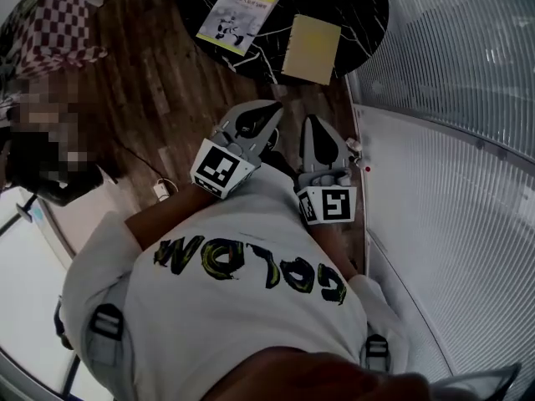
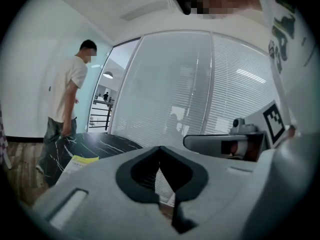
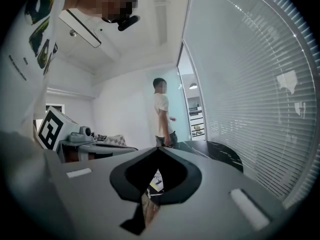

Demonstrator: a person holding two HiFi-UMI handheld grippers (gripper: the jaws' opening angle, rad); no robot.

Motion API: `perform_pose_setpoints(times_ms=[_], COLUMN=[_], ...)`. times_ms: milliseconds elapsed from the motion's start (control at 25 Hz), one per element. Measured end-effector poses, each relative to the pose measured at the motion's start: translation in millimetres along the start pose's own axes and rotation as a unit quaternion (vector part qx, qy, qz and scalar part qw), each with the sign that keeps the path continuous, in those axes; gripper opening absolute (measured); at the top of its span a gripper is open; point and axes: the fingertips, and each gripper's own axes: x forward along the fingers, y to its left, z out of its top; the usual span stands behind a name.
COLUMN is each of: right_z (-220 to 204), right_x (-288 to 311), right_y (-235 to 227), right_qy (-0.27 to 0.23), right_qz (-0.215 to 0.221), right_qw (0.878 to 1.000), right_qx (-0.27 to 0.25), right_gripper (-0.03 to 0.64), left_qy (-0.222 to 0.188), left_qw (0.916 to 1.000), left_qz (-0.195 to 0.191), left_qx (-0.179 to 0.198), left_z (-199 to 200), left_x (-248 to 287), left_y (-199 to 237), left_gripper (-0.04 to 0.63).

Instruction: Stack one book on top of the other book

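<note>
Two books lie apart on a round black marble table [image 1: 359,7]: a white book with a yellow band [image 1: 238,15] and, to its right, a plain yellow book [image 1: 311,48] at the near edge. My left gripper [image 1: 271,112] and right gripper [image 1: 311,124] hang side by side in front of my chest, short of the table, both shut and holding nothing. In the left gripper view the shut jaws of my left gripper [image 2: 160,149] point over the table, with the white book [image 2: 82,160] at the left. The jaws of my right gripper [image 3: 159,150] are shut too.
A person [image 2: 70,94] stands at the table's far side. A glass wall with blinds [image 1: 451,140] runs along the right. A checkered seat [image 1: 54,23] stands at the far left on the wooden floor [image 1: 159,98], and a white plug [image 1: 161,190] lies near my feet.
</note>
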Motion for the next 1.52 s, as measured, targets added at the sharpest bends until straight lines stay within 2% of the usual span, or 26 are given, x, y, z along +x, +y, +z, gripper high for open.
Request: perform_pose_setpoints(times_ms=[200,520,640,920,1080,1240,1440,1520], right_z=[-4.3,-19.2,-28.9,-59.3,-67.6,-44.0,37.2,41.2], right_x=[1.0,22.2,38.1,62.4,67.2,68.2,80.6,87.5], right_y=[-11.2,-38.9,-54.3,-87.4,-108.2,-102.6,-50.3,-49.2], right_qy=[0.002,0.018,0.027,0.048,0.056,0.068,0.088,0.098], right_qz=[-0.009,-0.016,-0.017,-0.026,-0.029,-0.041,-0.049,-0.053], right_qw=[1.0,1.0,0.999,0.998,0.998,0.997,0.994,0.993], right_qx=[0.002,-0.005,-0.011,-0.009,-0.008,-0.01,-0.03,-0.032], right_gripper=[0.003,0.006,0.032,0.067,0.093,0.122,0.161,0.178], left_qy=[0.012,0.031,0.045,0.068,0.077,0.081,0.073,0.077], left_qw=[0.9999,0.9995,0.9989,0.9976,0.9967,0.9961,0.9965,0.9959], left_qz=[-0.011,-0.005,0.0,0.001,0.002,-0.004,-0.004,-0.001], left_qx=[-0.001,0.003,0.007,-0.014,-0.024,-0.034,-0.04,-0.047], left_z=[-8.3,-19.8,-30.1,-65.0,-77.6,-56.6,18.7,21.7], left_x=[10.4,36.1,54.8,85.8,100.5,88.5,35.1,32.7], left_y=[0.4,25.1,43.2,69.9,70.3,70.5,90.0,99.8], left_gripper=[0.028,0.041,0.041,0.058,0.07,0.09,0.13,0.133])
